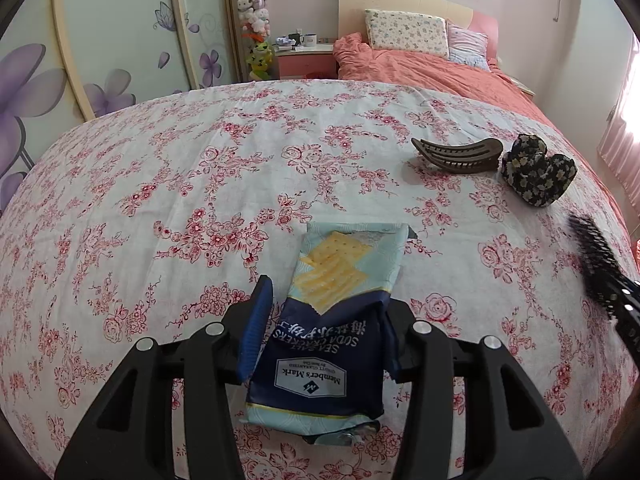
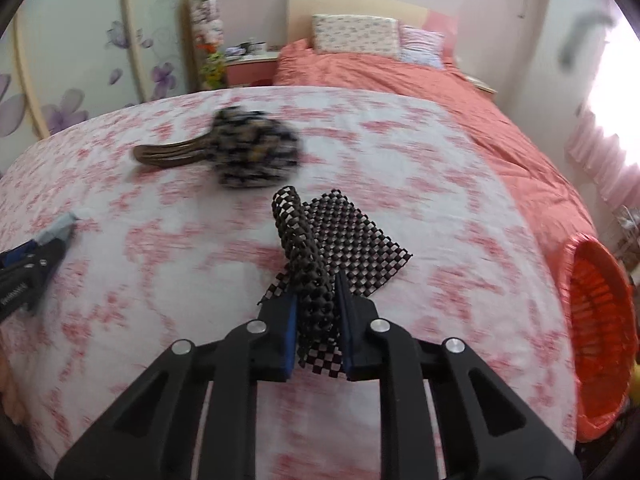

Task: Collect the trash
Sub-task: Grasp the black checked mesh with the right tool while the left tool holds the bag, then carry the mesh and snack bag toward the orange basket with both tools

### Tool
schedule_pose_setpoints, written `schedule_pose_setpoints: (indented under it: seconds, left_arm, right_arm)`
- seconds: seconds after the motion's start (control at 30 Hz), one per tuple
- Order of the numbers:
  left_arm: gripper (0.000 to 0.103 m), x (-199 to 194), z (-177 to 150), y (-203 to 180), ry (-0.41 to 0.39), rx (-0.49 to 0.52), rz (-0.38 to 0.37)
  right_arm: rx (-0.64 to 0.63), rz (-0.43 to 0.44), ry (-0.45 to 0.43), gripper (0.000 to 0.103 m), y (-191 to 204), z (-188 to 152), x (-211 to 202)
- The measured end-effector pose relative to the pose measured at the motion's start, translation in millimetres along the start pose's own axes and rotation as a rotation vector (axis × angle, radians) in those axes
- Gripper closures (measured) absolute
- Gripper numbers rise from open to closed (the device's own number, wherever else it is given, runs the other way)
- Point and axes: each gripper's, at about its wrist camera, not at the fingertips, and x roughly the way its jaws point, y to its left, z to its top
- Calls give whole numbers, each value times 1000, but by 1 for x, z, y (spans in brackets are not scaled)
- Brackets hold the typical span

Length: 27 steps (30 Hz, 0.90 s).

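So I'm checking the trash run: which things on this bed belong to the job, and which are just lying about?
Job:
- cracker packet, in the left gripper
- black mesh mat piece, pinched by the right gripper
- orange basket, probably the bin

Lying about:
- brown hair claw
- floral fabric piece
- pillows

Daylight is admitted from the right, where the curtained window (image 2: 608, 136) is blown out to white in both views. The room is evenly and softly lit; only faint shadows are cast under the hair claw (image 1: 460, 154) near the bedspread's (image 1: 160, 200) right edge. The left wrist view is sharp. The right wrist view is smeared by motion blur: the floral print is reduced to pink streaks, while the mesh mat (image 2: 344, 240) stays crisp. Strong fisheye bowing and dark vignetted corners are noted throughout.
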Motion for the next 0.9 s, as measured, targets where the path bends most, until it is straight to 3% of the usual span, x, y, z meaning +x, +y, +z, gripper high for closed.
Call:
schedule_pose_setpoints:
  seconds: [0.2, 0.63, 0.77, 0.9]
  left_arm:
    - [54, 0, 0, 1, 0, -1, 0]
    - [53, -7, -9, 4, 3, 15, -23]
    - [62, -11, -10, 4, 6, 2, -53]
    - [63, -20, -5, -3, -15, 4, -59]
  right_arm:
    - [76, -52, 8, 86, -42, -7, -1]
    - [113, -3, 18, 85, -51, -10, 1]
    - [110, 19, 9, 90, -51, -11, -4]
    - [123, 40, -35, 90, -55, -9, -25]
